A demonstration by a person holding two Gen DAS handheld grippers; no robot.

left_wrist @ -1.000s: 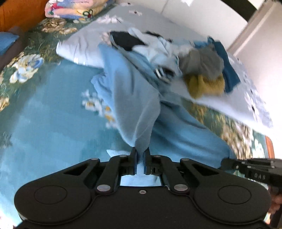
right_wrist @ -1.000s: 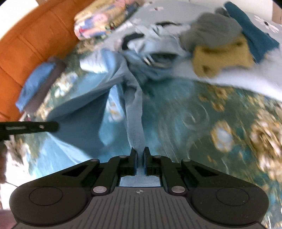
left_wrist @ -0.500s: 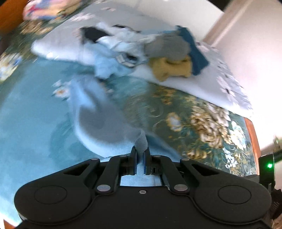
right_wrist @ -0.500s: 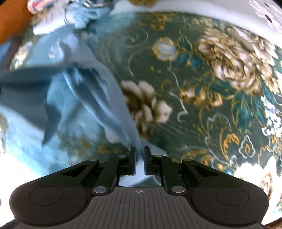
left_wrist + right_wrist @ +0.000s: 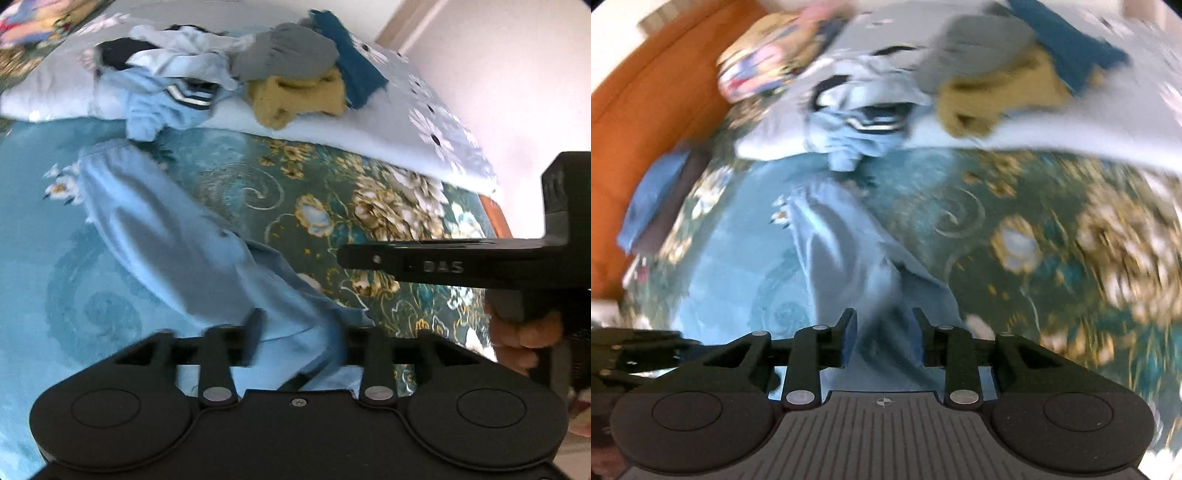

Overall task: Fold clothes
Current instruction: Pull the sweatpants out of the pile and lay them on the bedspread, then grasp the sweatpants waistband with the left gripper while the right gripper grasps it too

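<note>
Our left gripper (image 5: 295, 332) sits low over the bed with its jaws opening, set fairly wide, and the light blue garment (image 5: 177, 243) runs between them; we can't see the pads pressing on it. Our right gripper (image 5: 884, 332) is also opening, narrower than the left, with the same cloth (image 5: 849, 254) bunched loosely between its fingers (image 5: 846, 332), pads clear of it as far as we can tell through the blur. The garment lies stretched along the teal floral bedspread (image 5: 332, 206), one end near the clothes pile and the other end at our grippers. In the left view the right gripper comes in from the right as a black bar, with a hand (image 5: 517, 339) gripping its handle. The pile sits on a pale flowered pillow (image 5: 406, 122) at the far side of the bed: a grey piece (image 5: 288, 55) on top of a mustard piece (image 5: 295, 99), a dark teal piece (image 5: 354, 70) just beside them, and a crumpled pale blue item with striped trim (image 5: 177, 92) hanging over the pillow edge. In the right view we see an orange headboard (image 5: 639, 110) on the left, and a folded blue item (image 5: 653, 192) near it; that view is motion-blurred.
</note>
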